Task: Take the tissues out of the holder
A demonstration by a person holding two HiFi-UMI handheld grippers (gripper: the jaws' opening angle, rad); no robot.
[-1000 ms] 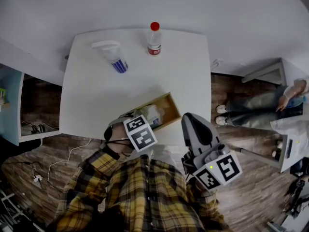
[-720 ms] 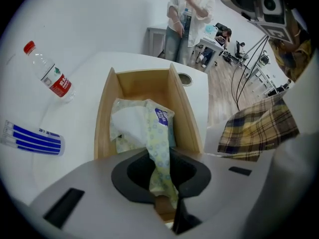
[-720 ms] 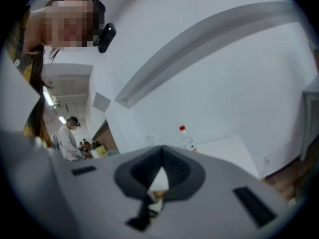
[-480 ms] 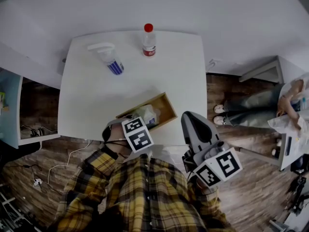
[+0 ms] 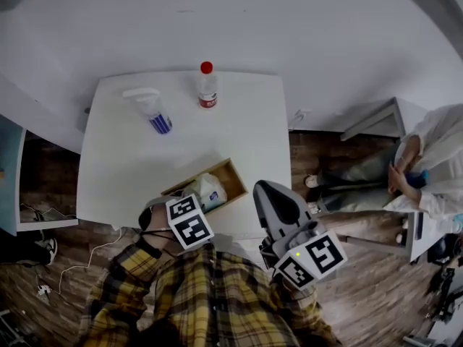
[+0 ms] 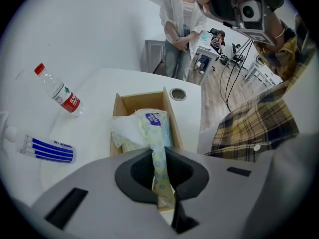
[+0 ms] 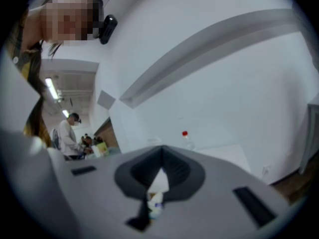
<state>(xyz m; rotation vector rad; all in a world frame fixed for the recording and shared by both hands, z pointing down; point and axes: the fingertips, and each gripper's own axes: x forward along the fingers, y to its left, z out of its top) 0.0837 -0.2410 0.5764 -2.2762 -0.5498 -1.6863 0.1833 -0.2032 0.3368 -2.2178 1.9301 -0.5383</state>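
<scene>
You get even, bright room light in the head view; the table glares white, and the edges bend and darken. Your left gripper view is sharp on the tissues. Your right gripper view is soft, with lamps flaring at left.

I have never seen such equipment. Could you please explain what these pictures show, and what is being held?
A person holds two hand tools, each with two jaws and a camera. One picture looks down from the person's head; the other two look along each tool's jaws. On the white table are a wooden holder with a tissue pack in it, a spray bottle and a red-capped water bottle. The left gripper is shut on the tissue pack's wrapper. The right gripper looks shut.
</scene>
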